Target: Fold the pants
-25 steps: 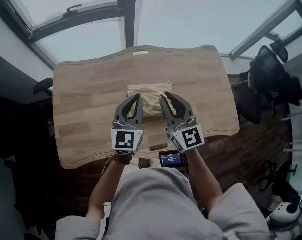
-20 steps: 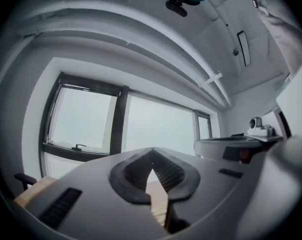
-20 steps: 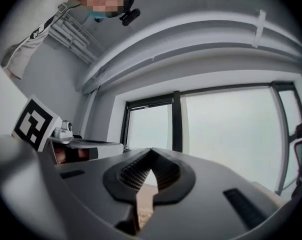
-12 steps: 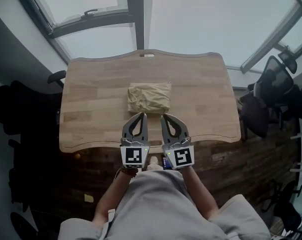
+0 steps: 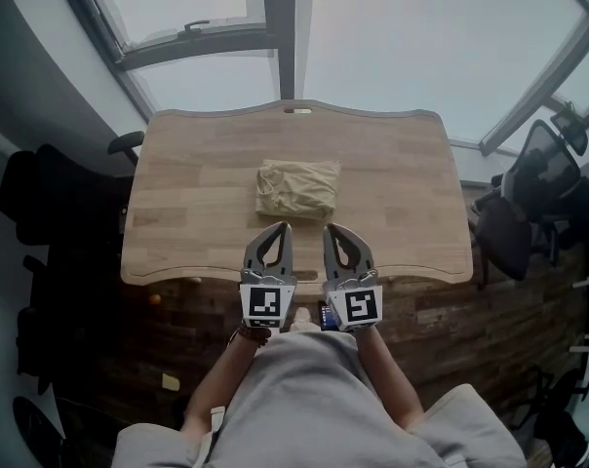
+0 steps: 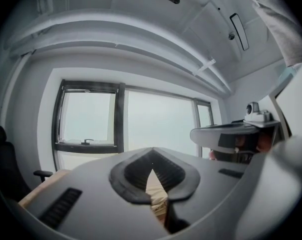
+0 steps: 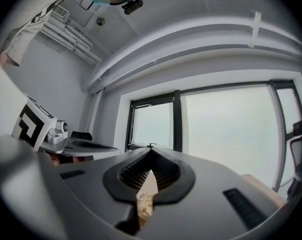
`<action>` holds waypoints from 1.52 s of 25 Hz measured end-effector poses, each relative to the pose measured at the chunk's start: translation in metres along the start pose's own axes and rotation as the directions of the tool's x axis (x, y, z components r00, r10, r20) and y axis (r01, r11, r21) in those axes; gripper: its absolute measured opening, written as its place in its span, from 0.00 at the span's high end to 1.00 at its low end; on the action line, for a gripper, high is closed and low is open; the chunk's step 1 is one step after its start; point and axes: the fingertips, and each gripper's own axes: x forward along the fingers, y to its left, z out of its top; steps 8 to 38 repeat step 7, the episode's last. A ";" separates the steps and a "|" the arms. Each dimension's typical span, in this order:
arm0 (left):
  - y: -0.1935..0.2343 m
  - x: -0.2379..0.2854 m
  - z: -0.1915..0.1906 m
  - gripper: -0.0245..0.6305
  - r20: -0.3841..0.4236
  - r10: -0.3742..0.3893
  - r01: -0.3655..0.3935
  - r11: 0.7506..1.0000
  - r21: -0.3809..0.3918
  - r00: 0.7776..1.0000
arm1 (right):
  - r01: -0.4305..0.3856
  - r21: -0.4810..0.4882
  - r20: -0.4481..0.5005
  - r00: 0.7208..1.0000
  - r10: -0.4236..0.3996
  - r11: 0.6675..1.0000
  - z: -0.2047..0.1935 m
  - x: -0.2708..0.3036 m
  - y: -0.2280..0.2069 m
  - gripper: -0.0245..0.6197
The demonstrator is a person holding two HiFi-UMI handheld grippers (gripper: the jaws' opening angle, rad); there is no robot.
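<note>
Retreat is what has changed. In the head view a second ago both grippers reached over the near edge of the pants [image 5: 296, 187], the right one with its jaws apart. Now the left gripper [image 5: 280, 228] and right gripper [image 5: 331, 229] sit side by side at the near edge of the table [image 5: 197, 193], well apart from the cloth. Both pairs of jaws are drawn together with nothing in them. The pants lie alone in the middle of the table as a compact, roughly square bundle, a little rumpled on top but with its edges tucked in.

In the left gripper view, the left gripper [image 6: 152, 170] has its jaws meeting at the tips, leaving only a thin slit. Through it shows a sliver of the pants [image 6: 158, 196] further off on the table [image 6: 38, 189], not gripped.

In the right gripper view, the right gripper [image 7: 150, 173] is likewise closed tip to tip. The pale pants [image 7: 145, 204] are seen through the gap beyond the jaws, free of the pads.

Judging from this, the last fold has been released and the hands have backed off. The folding looks finished, or needs at most a smoothing of the top.
</note>
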 end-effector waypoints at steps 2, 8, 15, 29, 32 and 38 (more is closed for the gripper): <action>-0.003 -0.001 0.001 0.95 0.000 -0.007 0.007 1.000 0.006 1.000 | -0.001 0.006 0.006 1.000 0.001 1.000 0.001 -0.002 0.000 0.96; -0.002 -0.009 -0.004 0.95 -0.010 -0.001 0.001 1.000 -0.005 1.000 | 0.001 0.008 -0.031 1.000 -0.001 1.000 -0.013 -0.010 0.005 0.96; -0.002 -0.009 -0.004 0.95 -0.010 -0.001 0.001 1.000 -0.005 1.000 | 0.001 0.008 -0.031 1.000 -0.001 1.000 -0.013 -0.010 0.005 0.96; -0.002 -0.009 -0.004 0.95 -0.010 -0.001 0.001 1.000 -0.005 1.000 | 0.001 0.008 -0.031 1.000 -0.001 1.000 -0.013 -0.010 0.005 0.96; -0.002 -0.009 -0.004 0.95 -0.010 -0.001 0.001 1.000 -0.005 1.000 | 0.001 0.008 -0.031 1.000 -0.001 1.000 -0.013 -0.010 0.005 0.96; -0.002 -0.009 -0.004 0.95 -0.010 -0.001 0.001 1.000 -0.005 1.000 | 0.001 0.008 -0.031 1.000 -0.001 1.000 -0.013 -0.010 0.005 0.96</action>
